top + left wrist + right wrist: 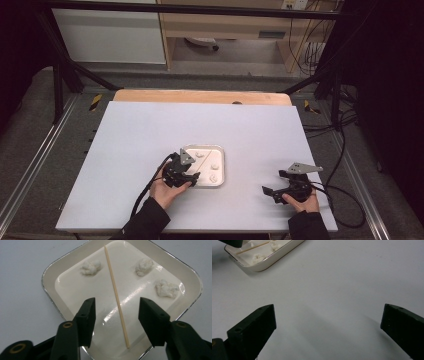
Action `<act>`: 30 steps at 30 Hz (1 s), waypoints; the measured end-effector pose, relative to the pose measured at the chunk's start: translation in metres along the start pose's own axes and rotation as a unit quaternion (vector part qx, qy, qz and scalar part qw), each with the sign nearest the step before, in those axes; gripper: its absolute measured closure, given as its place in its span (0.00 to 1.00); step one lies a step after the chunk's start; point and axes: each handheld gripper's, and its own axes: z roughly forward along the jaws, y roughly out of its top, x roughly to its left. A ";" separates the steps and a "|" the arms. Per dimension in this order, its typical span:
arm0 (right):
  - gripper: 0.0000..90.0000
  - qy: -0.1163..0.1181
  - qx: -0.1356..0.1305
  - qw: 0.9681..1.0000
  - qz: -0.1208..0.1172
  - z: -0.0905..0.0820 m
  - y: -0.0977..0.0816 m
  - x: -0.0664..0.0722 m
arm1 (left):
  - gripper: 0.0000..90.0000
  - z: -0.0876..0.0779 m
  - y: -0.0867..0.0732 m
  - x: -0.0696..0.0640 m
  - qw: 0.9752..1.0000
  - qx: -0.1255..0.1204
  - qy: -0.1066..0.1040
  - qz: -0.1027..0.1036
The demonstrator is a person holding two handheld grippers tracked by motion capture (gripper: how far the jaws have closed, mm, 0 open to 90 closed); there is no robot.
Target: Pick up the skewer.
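Your left gripper (117,308) hovers over the shallow cream rectangular tray (51,273) on the white bench (130,145), jaws half-parted astride the thin wooden skewer (116,295), not touching it; three white cotton balls (90,267) lie around. Your right gripper (328,322) rests wide apart, empty.

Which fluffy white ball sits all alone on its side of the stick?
The white ball on the left of the stick in the left gripper view. The other two balls share the stick's right side.
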 end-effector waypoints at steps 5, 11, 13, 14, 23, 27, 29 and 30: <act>0.01 0.001 0.000 1.000 0.001 0.000 0.000 0.000 | 0.68 0.005 -0.001 -0.004 1.000 0.007 0.009 -0.005; 0.01 0.001 -0.001 1.000 0.000 0.000 0.000 0.000 | 0.81 0.009 -0.003 -0.007 1.000 0.005 0.009 -0.013; 0.01 0.001 -0.001 1.000 -0.001 0.000 0.000 0.000 | 0.84 0.010 -0.003 -0.008 1.000 0.006 0.010 -0.014; 0.01 0.001 -0.001 1.000 -0.001 0.000 0.000 0.000 | 0.85 0.011 -0.004 -0.008 1.000 0.005 0.010 -0.015; 0.01 0.002 0.000 1.000 0.001 0.000 0.000 0.000 | 0.97 0.011 -0.005 -0.011 0.999 -0.001 0.014 -0.028; 0.01 0.003 0.000 1.000 0.001 0.000 0.000 0.000 | 0.98 0.011 -0.006 -0.011 0.999 -0.004 0.015 -0.037; 0.01 0.002 -0.001 1.000 0.001 0.000 0.000 0.000 | 0.98 0.011 -0.007 -0.011 0.999 -0.008 0.012 -0.041; 0.01 0.002 -0.001 1.000 0.000 0.000 0.000 0.000 | 0.98 0.011 -0.007 -0.010 0.999 -0.009 0.010 -0.044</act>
